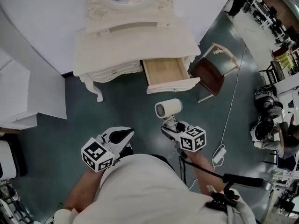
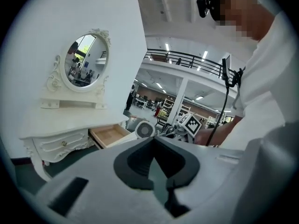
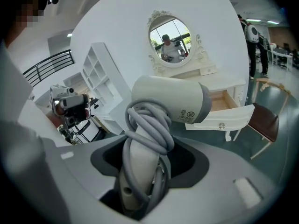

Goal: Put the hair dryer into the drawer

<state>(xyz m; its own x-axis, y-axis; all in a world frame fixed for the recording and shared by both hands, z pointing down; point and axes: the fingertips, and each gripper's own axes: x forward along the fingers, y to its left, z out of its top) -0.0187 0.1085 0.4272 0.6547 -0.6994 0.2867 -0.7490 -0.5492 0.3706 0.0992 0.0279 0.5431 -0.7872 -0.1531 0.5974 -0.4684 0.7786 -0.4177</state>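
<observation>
At the left, the left hand-held gripper [image 1: 122,136] is held low over the green floor [image 1: 121,111], its jaws drawn together at the tips with nothing between them; it is kept apart from the work. Ahead, a white dressing table [image 1: 135,45] is seen against the wall, its tabletop bare; the drawer [image 1: 164,72] on its right-hand side is already pulled out, and its wooden bottom is shown empty. Just short of that drawer, the hair dryer [image 1: 168,108] is carried in the air, its barrel lying crosswise and its grey cord [image 3: 149,125] wound around the handle; the handle and cord are clamped between the jaws of the right hand-held gripper [image 1: 172,126], which are spread wide around them. To the right, a brown chair [image 1: 210,76] is set beside the table. The pick-up is judged done and the drawer made ready; what is left, it is judged, is for the dryer to be brought over the open drawer, lowered inside and released.
</observation>
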